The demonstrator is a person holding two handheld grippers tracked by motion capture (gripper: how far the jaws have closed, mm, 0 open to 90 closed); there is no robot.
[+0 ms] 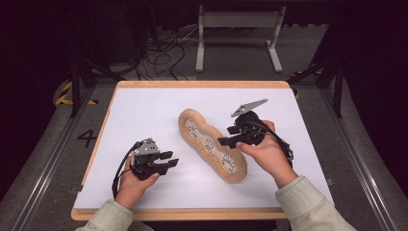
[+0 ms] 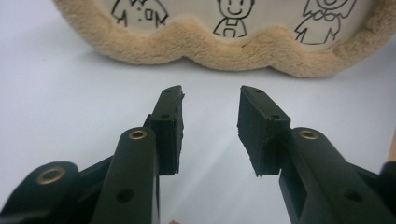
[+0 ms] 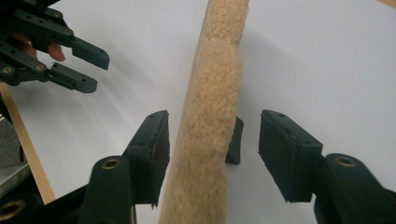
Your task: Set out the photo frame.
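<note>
While the plush cushion (image 1: 211,146) lies flat on the white table (image 1: 144,110), both grippers stand open: left gripper (image 1: 169,160) beside it, right gripper (image 3: 212,149) straddling its rim ungripped; handling seems finished.

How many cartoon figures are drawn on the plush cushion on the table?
3, in a row along the cushion: one at its far end, one in the middle, one at its near end, beside the right gripper.
</note>
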